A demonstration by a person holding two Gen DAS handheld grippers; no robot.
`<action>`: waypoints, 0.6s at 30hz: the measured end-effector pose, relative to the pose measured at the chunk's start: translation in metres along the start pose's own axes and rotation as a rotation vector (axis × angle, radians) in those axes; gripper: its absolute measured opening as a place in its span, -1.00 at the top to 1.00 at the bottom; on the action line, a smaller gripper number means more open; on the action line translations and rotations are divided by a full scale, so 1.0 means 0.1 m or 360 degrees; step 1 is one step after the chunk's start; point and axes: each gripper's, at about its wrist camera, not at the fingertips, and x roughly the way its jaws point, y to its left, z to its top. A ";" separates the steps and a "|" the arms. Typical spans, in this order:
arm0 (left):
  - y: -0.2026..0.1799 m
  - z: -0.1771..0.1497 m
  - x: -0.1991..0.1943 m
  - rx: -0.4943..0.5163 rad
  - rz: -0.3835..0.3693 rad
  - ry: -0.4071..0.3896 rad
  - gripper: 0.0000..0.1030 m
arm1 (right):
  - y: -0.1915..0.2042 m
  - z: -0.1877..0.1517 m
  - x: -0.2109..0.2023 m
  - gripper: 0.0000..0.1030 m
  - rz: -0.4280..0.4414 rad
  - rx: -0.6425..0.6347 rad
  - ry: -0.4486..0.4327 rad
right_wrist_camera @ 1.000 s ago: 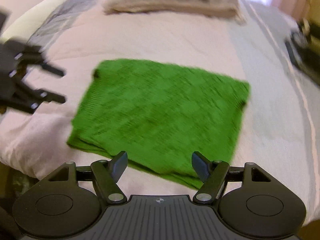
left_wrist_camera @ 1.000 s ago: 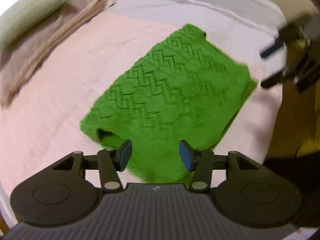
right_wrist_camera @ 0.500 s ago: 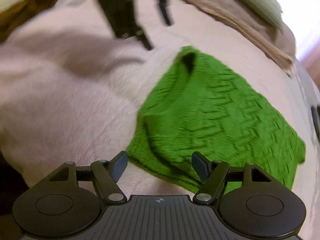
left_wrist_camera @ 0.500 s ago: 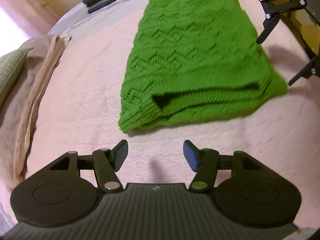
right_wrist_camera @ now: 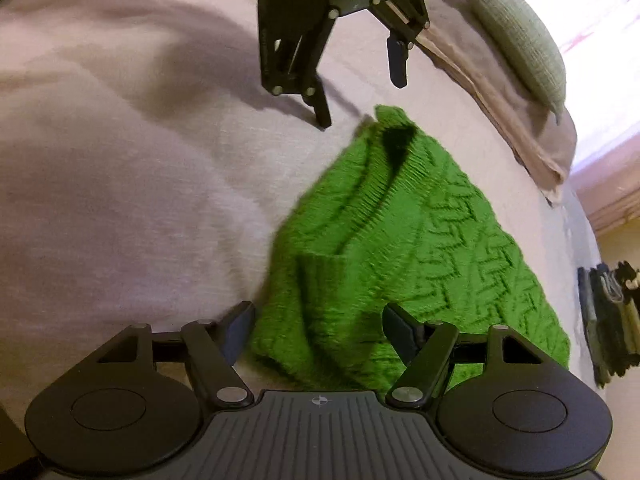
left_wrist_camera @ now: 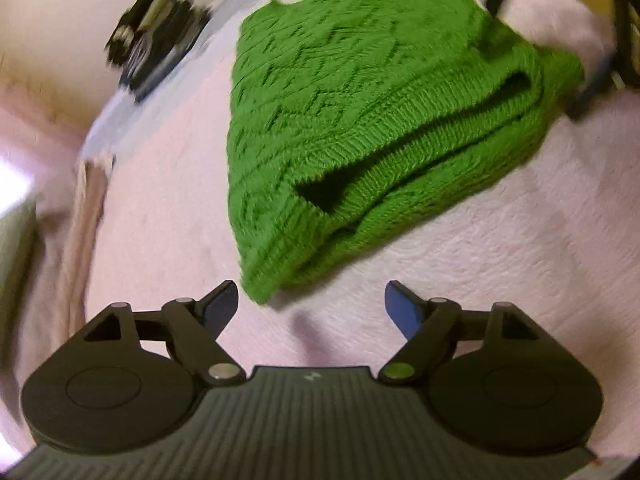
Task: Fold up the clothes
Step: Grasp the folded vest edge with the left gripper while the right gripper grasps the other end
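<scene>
A green knitted sweater [left_wrist_camera: 360, 92] lies folded on the pale pink bedspread [left_wrist_camera: 160, 216], its ribbed edge facing the left wrist view. My left gripper [left_wrist_camera: 312, 304] is open, low over the bed, just short of the sweater's near corner. In the right wrist view the same sweater [right_wrist_camera: 432, 248] has its near corner between the spread jaws of my right gripper [right_wrist_camera: 318, 330], which is open. The left gripper [right_wrist_camera: 360, 96] shows there too, open beyond the sweater's far corner. The right gripper shows blurred at the top right of the left wrist view.
A beige folded blanket [right_wrist_camera: 504, 92] and a pale green pillow [right_wrist_camera: 520, 36] lie at the head of the bed. A dark object [left_wrist_camera: 152, 44] rests on the grey strip at the bed's far side, also seen as the dark object [right_wrist_camera: 608, 320].
Both grippers have dropped closer to the sweater's ribbed end. The right gripper's jaws now straddle its near corner; the left gripper has come right up to the opposite corner.
</scene>
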 end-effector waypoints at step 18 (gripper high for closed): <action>0.42 0.24 0.11 0.0701 -0.0097 -0.0159 0.73 | -0.91 0.07 -0.69 0.78 0.0097 0.0663 -0.0064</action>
